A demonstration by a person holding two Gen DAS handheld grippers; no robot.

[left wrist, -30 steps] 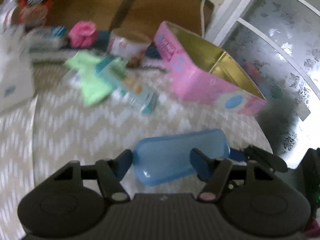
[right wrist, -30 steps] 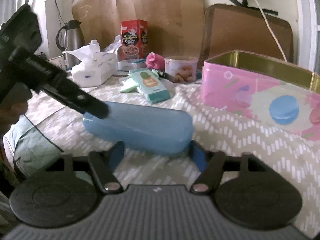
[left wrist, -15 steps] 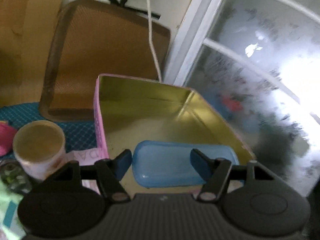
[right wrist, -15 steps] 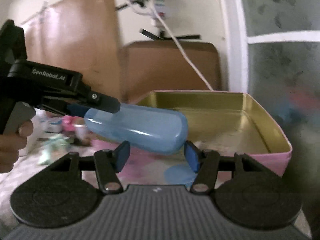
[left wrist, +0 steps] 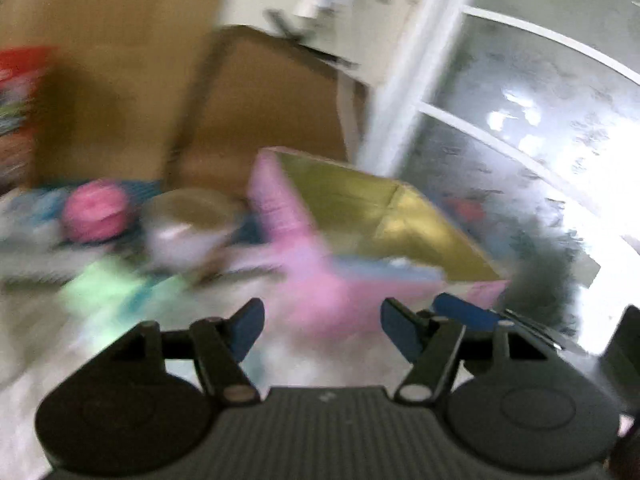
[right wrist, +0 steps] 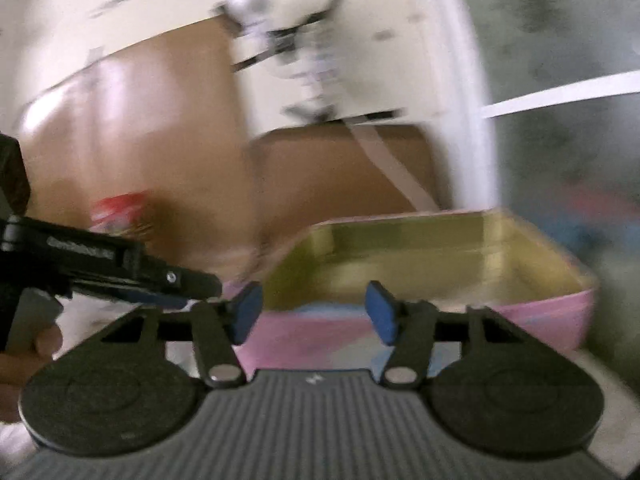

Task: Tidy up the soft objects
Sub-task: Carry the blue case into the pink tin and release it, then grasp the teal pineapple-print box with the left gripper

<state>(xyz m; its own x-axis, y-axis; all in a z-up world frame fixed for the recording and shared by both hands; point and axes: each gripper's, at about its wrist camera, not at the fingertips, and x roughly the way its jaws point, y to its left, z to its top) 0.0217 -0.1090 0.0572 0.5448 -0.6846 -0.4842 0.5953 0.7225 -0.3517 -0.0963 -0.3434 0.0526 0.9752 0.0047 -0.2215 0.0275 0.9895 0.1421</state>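
Note:
Both views are blurred by motion. The pink tin (left wrist: pixel 280 208) with a gold inside stands open ahead of both grippers. A pale blue streak (left wrist: pixel 384 270) low inside it looks like the blue soft pouch lying in the tin. My left gripper (left wrist: pixel 322 320) is open, with nothing between its blue pads and only the tin's pink wall behind them. My right gripper (right wrist: pixel 314 304) faces the pink tin (right wrist: pixel 540 316); its jaws are closing on nothing. The left gripper (right wrist: pixel 192 284) reaches in from the left of the right wrist view. One blue pad of the right gripper (left wrist: pixel 464 314) shows at the right of the left wrist view.
Left of the tin lie a pink round soft thing (left wrist: pixel 94 216), a round tub (left wrist: pixel 192 216) and a green pack (left wrist: pixel 100 288) on the patterned cloth. A red box (right wrist: pixel 120 208) stands at the back. A frosted window (left wrist: pixel 540 140) is to the right. A hand (right wrist: pixel 40 344) holds the left gripper.
Both grippers held the blue pouch over the tin; now neither holds it and a blue streak lies in the tin. Both grippers have drawn back, and the right jaws have narrowed.

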